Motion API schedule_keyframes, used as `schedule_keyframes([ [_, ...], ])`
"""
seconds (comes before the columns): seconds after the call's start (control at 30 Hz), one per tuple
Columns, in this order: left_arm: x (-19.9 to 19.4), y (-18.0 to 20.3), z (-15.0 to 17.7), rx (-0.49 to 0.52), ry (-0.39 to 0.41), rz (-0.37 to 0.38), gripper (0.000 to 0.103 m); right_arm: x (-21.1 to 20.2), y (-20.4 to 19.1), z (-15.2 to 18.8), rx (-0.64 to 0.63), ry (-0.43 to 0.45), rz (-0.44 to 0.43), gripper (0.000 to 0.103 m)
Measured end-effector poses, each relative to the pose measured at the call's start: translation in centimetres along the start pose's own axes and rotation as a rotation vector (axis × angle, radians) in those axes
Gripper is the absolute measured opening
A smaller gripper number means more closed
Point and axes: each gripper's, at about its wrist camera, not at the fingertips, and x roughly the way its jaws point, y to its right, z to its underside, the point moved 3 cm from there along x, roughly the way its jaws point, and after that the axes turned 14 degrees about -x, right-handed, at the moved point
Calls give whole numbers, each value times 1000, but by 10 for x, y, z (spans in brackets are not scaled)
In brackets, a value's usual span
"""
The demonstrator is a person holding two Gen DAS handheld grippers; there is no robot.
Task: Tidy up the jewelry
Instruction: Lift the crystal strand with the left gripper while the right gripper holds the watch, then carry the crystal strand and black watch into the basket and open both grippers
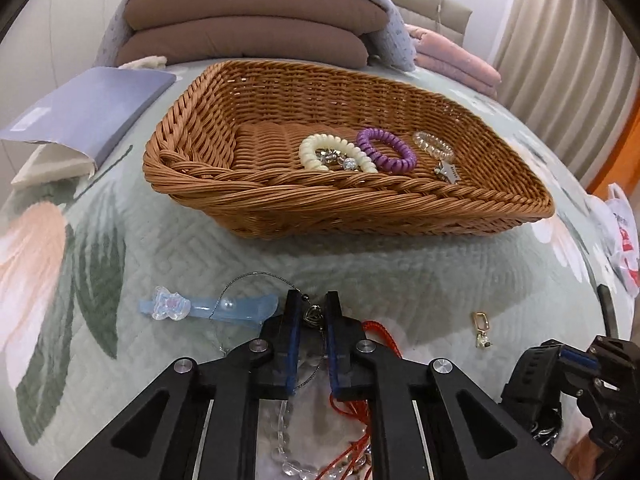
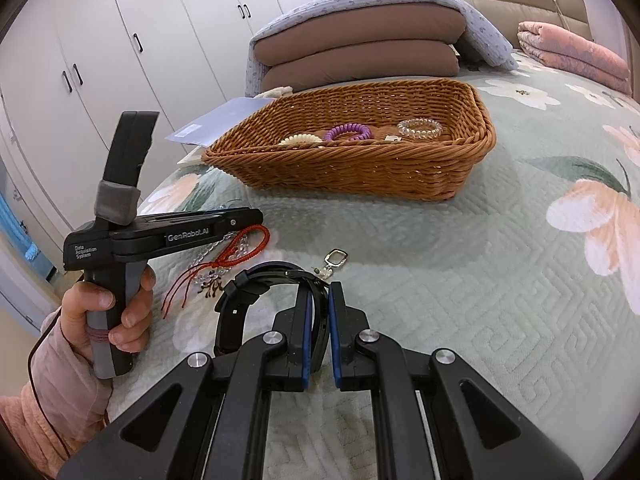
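Left gripper: nearly pressed together, pinching a small dark heart pendant at the fingertips, thin wire necklace looping off to the left.
Right gripper: closed onto the strap of a black watch, strap edge-on between the blue pads.
Basket: straight ahead of the left gripper and above it in view, well apart; ahead and slightly left of the right gripper.
Already in basket: cream coil tie, purple coil tie, clear coil tie.
Deciding relation: near rim lies across both paths, so each load probably has to rise over it before going forward.
Necklace axis: loop trails left, crossing a blue hair clip; snag likely.
Nearer hand: about equal, hard to judge.
Left behind: gold clasp charm ahead-right of left gripper; red cord and clear bead bracelet beneath it.
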Motion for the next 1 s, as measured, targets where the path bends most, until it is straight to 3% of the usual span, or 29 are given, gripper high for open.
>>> schedule_keyframes([
  [0.17,-20,-2,3,-9,43,141,11,-4,2,-1,7,23,-19,11],
  [0.37,-63,-6,6,-53,85,404,11,-16,8,-2,47,83,-71,11],
  [0.57,-93,-7,4,-87,111,540,11,-23,4,-5,36,118,-80,11],
  [0.77,-113,-5,-7,-93,152,593,11,-36,7,-15,59,168,-49,11],
  [1.0,-142,10,-52,-40,256,577,11,-53,25,-70,70,228,62,11],
])
